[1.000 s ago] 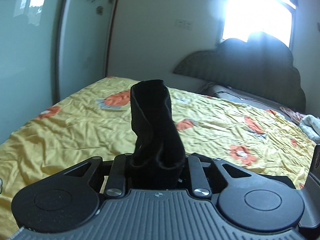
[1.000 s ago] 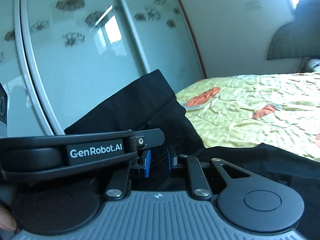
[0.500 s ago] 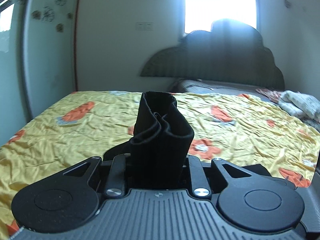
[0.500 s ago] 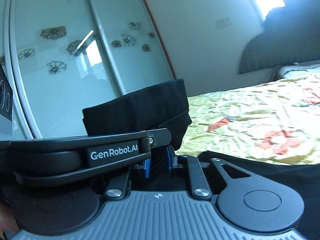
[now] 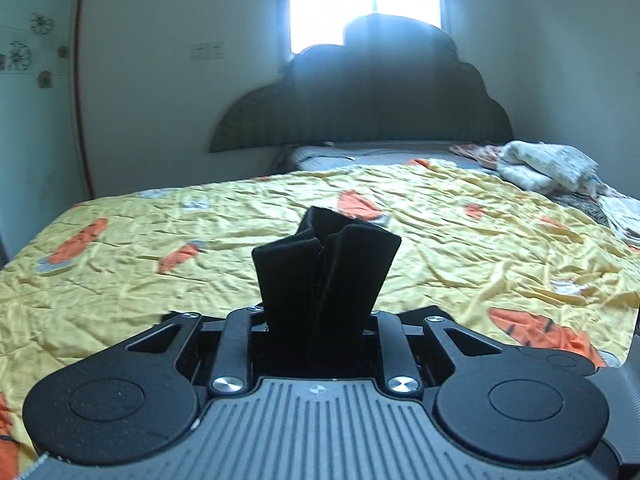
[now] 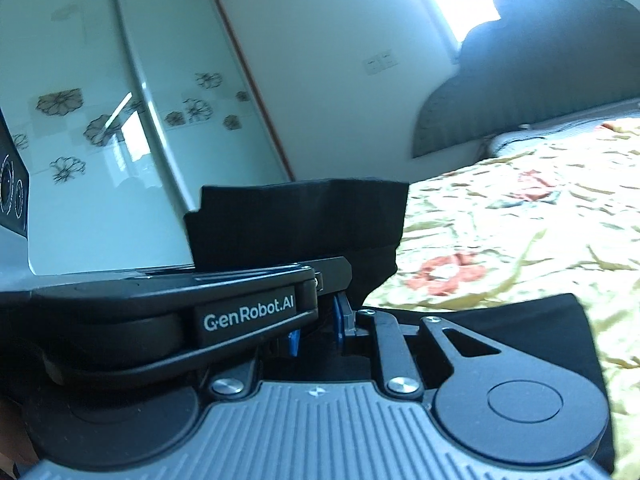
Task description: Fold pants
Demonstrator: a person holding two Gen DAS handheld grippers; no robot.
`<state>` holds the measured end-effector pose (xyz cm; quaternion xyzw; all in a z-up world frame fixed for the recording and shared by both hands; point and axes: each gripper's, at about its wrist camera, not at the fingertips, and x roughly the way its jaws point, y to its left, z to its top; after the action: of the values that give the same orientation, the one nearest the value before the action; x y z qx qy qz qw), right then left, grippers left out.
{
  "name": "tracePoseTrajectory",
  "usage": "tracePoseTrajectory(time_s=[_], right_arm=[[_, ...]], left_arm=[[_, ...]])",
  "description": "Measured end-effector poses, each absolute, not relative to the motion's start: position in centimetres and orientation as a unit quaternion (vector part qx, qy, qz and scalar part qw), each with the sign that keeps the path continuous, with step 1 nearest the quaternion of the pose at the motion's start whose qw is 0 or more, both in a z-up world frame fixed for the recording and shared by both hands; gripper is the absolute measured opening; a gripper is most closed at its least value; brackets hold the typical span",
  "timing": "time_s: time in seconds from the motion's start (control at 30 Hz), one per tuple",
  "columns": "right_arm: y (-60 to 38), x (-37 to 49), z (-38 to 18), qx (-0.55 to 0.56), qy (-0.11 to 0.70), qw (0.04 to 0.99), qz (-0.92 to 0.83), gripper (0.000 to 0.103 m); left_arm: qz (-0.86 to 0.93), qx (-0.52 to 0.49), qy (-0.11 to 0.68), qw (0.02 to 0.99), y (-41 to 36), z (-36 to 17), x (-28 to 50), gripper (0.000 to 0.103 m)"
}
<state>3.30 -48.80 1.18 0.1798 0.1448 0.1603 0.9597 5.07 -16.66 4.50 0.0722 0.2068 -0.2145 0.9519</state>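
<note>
The black pants [image 5: 320, 276] stick up as a bunched fold between the jaws of my left gripper [image 5: 316, 320], which is shut on them above the yellow bed. In the right wrist view the pants [image 6: 296, 220] stand as a wide black band, and my right gripper [image 6: 316, 320] is shut on them; more black cloth [image 6: 540, 324] hangs to the right. The left gripper's body [image 6: 180, 312] lies across the right wrist view, close beside my right gripper. The fingertips of both grippers are hidden by cloth.
The bed has a yellow quilt with orange prints [image 5: 460, 248]. A dark headboard [image 5: 368, 100] stands at the far end under a bright window. A pile of pale cloth [image 5: 548, 168] lies at the far right. Glass wardrobe doors [image 6: 100, 120] stand on the left.
Both grippers have swung to the right with the pants in them, from the wardrobe side toward the headboard. The held fold now sits lower and shorter in the left wrist view.
</note>
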Motion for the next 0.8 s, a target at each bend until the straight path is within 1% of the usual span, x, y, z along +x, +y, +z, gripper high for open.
tracePoseTrajectory(time_s=[0.47, 0.67, 0.73, 0.8], right_arm=[[-54.0, 2.2, -1.1, 0.207, 0.147, 0.962, 0.106, 0.017], [-55.7, 2.3, -2.3, 0.216, 0.163, 0.959, 0.086, 0.017], [-56.0, 2.4, -2.6, 0.219, 0.170, 0.957, 0.081, 0.017], [-56.2, 2.4, -2.8, 0.219, 0.176, 0.957, 0.075, 0.017]], left_arm=[[-0.265, 0.097, 0.219, 0.934, -22.5, 2.4, 5.2, 0.020], [-0.275, 0.100, 0.237, 0.926, -24.1, 1.0, 5.9, 0.021], [-0.276, 0.100, 0.243, 0.924, -24.4, 0.6, 6.1, 0.022], [-0.281, 0.099, 0.248, 0.922, -24.6, 0.4, 6.2, 0.027]])
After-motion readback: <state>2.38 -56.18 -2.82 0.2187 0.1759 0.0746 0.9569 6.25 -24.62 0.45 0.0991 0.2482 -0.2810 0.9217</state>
